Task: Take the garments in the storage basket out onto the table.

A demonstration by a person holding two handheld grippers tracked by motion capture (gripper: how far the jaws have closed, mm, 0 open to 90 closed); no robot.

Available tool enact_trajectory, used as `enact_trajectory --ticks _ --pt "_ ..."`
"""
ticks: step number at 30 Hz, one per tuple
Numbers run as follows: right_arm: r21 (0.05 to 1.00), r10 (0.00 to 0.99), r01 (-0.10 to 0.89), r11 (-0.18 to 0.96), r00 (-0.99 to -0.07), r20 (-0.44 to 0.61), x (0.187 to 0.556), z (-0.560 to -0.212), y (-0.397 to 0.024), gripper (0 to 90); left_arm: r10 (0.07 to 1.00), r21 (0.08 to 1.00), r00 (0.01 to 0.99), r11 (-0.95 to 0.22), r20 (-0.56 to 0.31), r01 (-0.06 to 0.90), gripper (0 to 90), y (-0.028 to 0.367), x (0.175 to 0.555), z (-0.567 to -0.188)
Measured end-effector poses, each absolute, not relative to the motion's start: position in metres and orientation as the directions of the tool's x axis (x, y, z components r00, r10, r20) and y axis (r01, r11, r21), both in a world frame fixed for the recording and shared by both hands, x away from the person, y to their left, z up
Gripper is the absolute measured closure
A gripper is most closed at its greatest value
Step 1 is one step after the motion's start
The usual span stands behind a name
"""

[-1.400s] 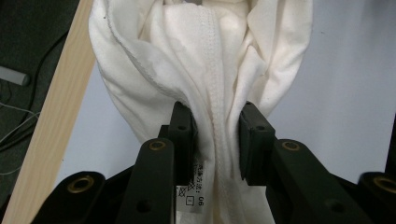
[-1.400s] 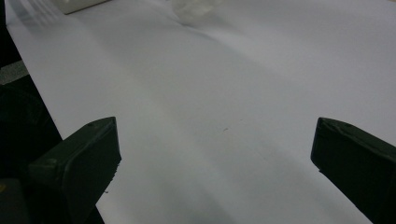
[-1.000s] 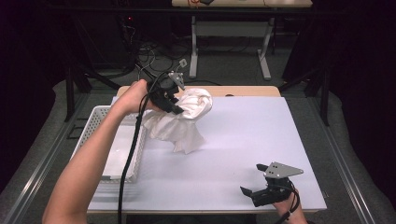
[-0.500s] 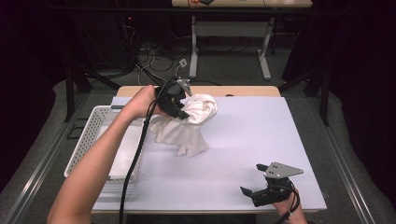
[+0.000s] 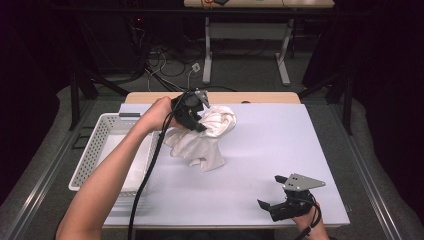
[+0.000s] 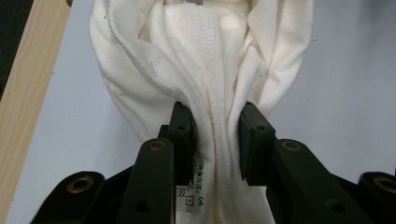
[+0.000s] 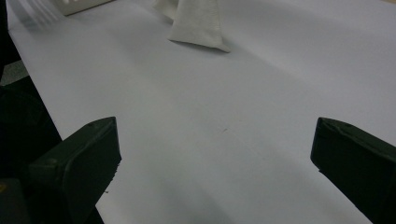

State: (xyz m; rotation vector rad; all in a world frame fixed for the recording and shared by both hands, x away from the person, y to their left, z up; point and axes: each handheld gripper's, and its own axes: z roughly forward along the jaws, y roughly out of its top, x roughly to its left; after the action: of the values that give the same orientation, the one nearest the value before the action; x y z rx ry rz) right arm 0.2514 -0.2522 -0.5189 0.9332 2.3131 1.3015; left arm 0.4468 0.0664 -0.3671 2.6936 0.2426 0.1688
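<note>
A white garment [image 5: 202, 137] hangs bunched from my left gripper [image 5: 196, 119], held above the back left part of the table, its lower folds touching the white tabletop [image 5: 280, 145]. In the left gripper view the jaws are shut on a gathered seam of the garment [image 6: 215, 84], with a care label [image 6: 198, 186] showing between them. My right gripper [image 5: 267, 206] rests low at the table's front right, open, nothing between its fingers. In the right gripper view the garment's hem [image 7: 196, 28] lies far ahead of my right gripper [image 7: 212, 158].
A white mesh basket [image 5: 97, 150] stands at the table's left edge, with pale cloth inside. The table's wooden rim [image 5: 260, 97] runs along the back. Beyond it are desk legs and cables on the floor.
My left gripper has carried the garment to the right, away from the basket, toward the table's middle. The right gripper has stayed put.
</note>
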Motion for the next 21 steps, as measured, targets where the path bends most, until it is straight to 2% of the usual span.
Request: enact_trajectory --ticks 21 --pt "0.848 0.68 0.378 0.372 -0.733 0.028 0.251 -0.519 -0.252 1.3 0.229 0.463 0.971 -0.87 0.073 0.17 70.5 0.057 0.447 -0.404"
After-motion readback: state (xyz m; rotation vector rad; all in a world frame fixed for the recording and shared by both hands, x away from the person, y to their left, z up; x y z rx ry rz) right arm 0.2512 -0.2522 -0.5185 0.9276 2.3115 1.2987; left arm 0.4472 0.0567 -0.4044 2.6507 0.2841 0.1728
